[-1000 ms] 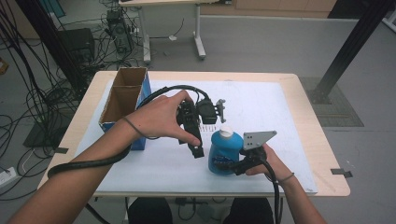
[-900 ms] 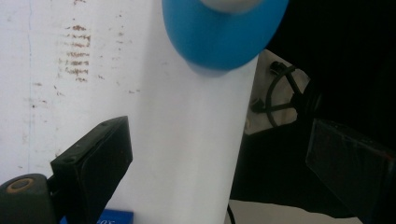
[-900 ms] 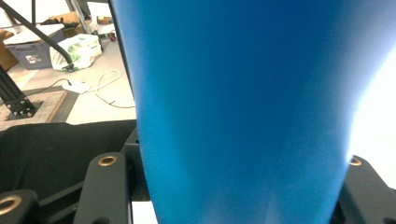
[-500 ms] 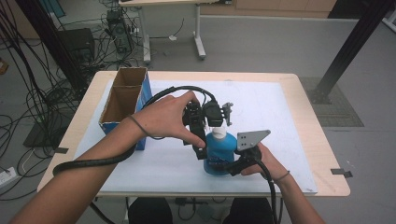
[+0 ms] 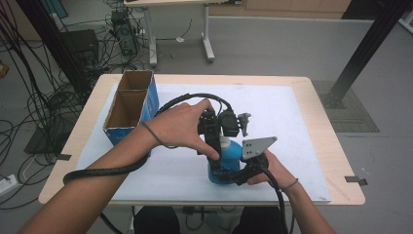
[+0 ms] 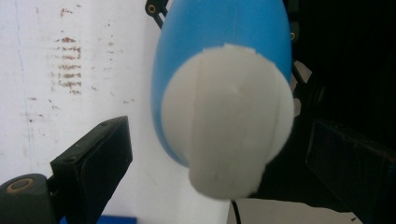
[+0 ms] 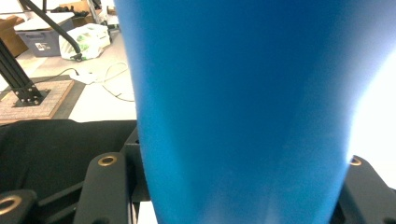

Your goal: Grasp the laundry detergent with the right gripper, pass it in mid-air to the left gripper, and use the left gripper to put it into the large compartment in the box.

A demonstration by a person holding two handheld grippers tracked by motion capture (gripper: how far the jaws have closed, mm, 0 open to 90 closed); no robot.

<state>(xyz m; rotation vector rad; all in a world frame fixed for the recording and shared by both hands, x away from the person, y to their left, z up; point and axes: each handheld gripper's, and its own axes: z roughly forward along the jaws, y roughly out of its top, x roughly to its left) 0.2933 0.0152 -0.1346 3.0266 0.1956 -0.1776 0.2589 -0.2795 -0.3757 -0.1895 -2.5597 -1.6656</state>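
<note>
High view: a blue bottle (image 5: 226,163) with a white cap stands upright on the white mat (image 5: 292,126) that covers the desk (image 5: 336,146), near its front edge and a little right of centre. The right gripper (image 5: 234,176) comes in low from the right and is clamped around the lower body of the bottle; its grey three-cornered plate stands just right of the bottle's shoulder, with the person's right hand (image 5: 270,168) curled behind it. The left gripper (image 5: 220,146) is poised above the bottle, pointing down at its top, with the left hand (image 5: 180,127) wrapped over it from the left and the forearm stretched diagonally across the mat. An open cardboard box (image 5: 129,105) with blue sides stands at the left edge of the mat, well apart from the bottle.

The left gripper view adds what the hand hides from above: it looks straight down on the white cap (image 6: 226,121), which sits between the two black jaws. The jaws stand apart, with a clear gap of mat between the left one and the cap, so this gripper is open and touches nothing there.

The right gripper view brings the bottle's blue wall (image 7: 243,112) up close, wedged between the jaws on both sides.
</note>
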